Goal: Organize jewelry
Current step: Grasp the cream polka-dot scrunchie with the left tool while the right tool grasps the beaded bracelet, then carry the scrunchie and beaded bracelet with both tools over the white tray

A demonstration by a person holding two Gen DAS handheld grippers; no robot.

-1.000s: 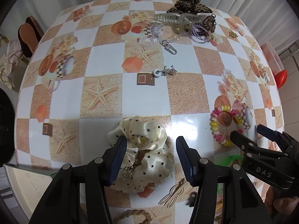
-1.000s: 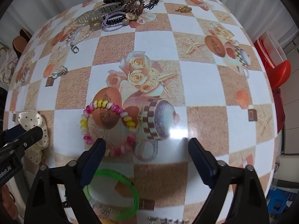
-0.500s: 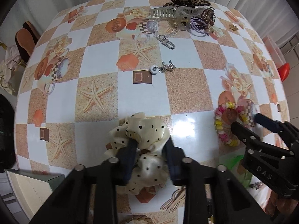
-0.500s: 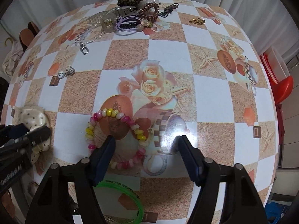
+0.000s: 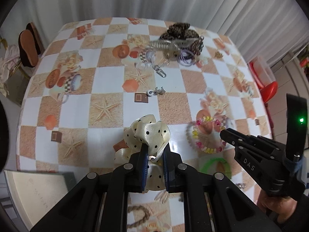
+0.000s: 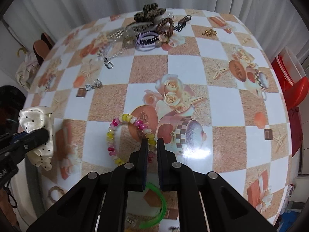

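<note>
White pleated curtains hang behind a round worktop (image 6: 185, 65) covered in glossy oilcloth printed with tan and white checks, starfish, roses and teacups. At the near left, the left tool (image 5: 154, 150) is clamped on a cream satin scrunchie (image 5: 148, 133) with black dots; the soft, ruffled fabric bunches up between the narrowed jaws and points away from the camera. In the right wrist view the same scrunchie (image 6: 36, 123) appears at the left edge, pinched by that tool. Toward the centre lies a beaded bracelet (image 6: 127, 137), a ring of smooth pink, yellow and white beads lying flat on the oilcloth. The right tool (image 6: 152, 145) is closed on the ring's right side, a few beads showing between its nearly touching jaws. Below the tool lies a translucent green bangle (image 6: 156, 210), a thin open arc. At the far edge sits a pile of accessories (image 6: 148, 29): a leopard-print scrunchie, a clear toothed claw clip, a brown coiled tie and purple elastics, with a silver chain and clasp (image 6: 108, 61) trailing left of it. A small charm (image 6: 94, 85) rests apart, left of centre.
</note>
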